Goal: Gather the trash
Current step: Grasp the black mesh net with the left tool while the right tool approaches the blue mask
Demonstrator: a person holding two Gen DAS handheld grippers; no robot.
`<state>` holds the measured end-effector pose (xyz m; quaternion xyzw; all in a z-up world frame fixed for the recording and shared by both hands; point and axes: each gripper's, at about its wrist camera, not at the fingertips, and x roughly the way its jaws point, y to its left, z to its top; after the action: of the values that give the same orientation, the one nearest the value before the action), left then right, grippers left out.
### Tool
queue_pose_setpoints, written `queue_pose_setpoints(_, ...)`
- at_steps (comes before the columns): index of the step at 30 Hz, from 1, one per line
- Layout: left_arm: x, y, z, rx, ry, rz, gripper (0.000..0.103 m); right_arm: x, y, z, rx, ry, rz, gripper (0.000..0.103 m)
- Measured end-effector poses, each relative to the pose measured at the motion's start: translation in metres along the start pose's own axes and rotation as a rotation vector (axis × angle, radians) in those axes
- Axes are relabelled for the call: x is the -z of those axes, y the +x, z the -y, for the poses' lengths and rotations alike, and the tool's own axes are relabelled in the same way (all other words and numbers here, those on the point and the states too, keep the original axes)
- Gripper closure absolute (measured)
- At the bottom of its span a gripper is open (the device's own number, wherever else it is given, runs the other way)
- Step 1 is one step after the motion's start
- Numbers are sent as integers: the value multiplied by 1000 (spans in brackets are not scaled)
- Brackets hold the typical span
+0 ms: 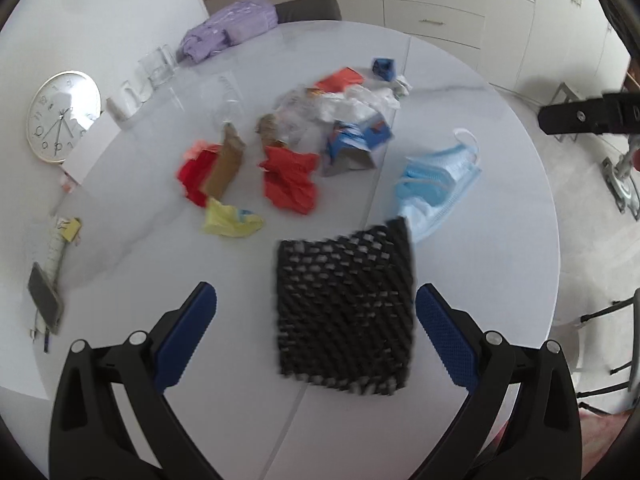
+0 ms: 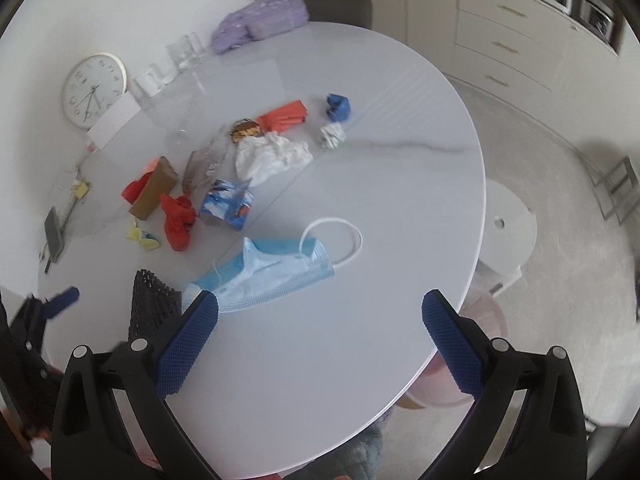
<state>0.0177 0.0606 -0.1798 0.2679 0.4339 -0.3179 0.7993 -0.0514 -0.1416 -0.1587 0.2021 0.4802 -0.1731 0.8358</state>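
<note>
Closest to the lens is that black mesh sheet, lying flat on the white table right between the fingers of the left gripper, which is spread wide and not touching it as far as I can see. Right gripper is spread wide too, holding nothing, hanging over the near edge of the table with the blue face mask just ahead of its left finger. Rest of the trash sits further back in a loose heap: red crumpled paper, a yellow scrap, a brown cardboard tube, a blue-and-white carton, white crumpled plastic and a small blue wad. No bin on the tabletop in either view, though something pinkish shows below the table edge in the right view, can't tell what it is. My guess at what goes sideways: the mesh is thin and flat, so closing on it from above could just skate over it or shove it toward the mask, which one corner looks to overlap. The mask's ear loop could snag a finger and drag along. Also there are glasses and a phone on the far left side, so a sloppy sweep might knock non-trash stuff around.
</note>
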Motion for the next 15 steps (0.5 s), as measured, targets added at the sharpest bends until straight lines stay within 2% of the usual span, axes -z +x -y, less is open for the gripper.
queue_pose_setpoints(2, 2, 9, 10, -2, 6, -11, 8, 8, 5, 2, 0, 40, -5, 2)
queue_pose_setpoints(5, 5, 26, 29, -3, 70, -26, 9, 14, 8, 4, 7, 65, 6, 2)
queue_pose_setpoints(7, 8, 41, 41, -41, 137, -45, 15, 17, 11, 6, -2, 83, 14, 2)
queue_pose_setpoints(9, 8, 51, 43, -55, 162, -72, 37, 17, 13, 7, -16, 96, 17, 2)
queue_pose_setpoints(10, 8, 55, 41, -43, 156, -83, 42, 17, 14, 7, -24, 102, 18, 2)
queue_pose_setpoints(12, 7, 60, 31, -29, 119, -97, 67, 17, 15, 8, -37, 107, 22, 2)
queue_pose_setpoints(13, 7, 61, 26, -13, 98, -102, 73, 16, 16, 8, -52, 107, 19, 2)
queue_pose_setpoints(14, 7, 63, 19, -3, 76, -111, 84, 16, 17, 8, -62, 105, 16, 2)
queue_pose_setpoints(15, 7, 64, 16, 8, 59, -118, 87, 15, 17, 6, -74, 100, 16, 2)
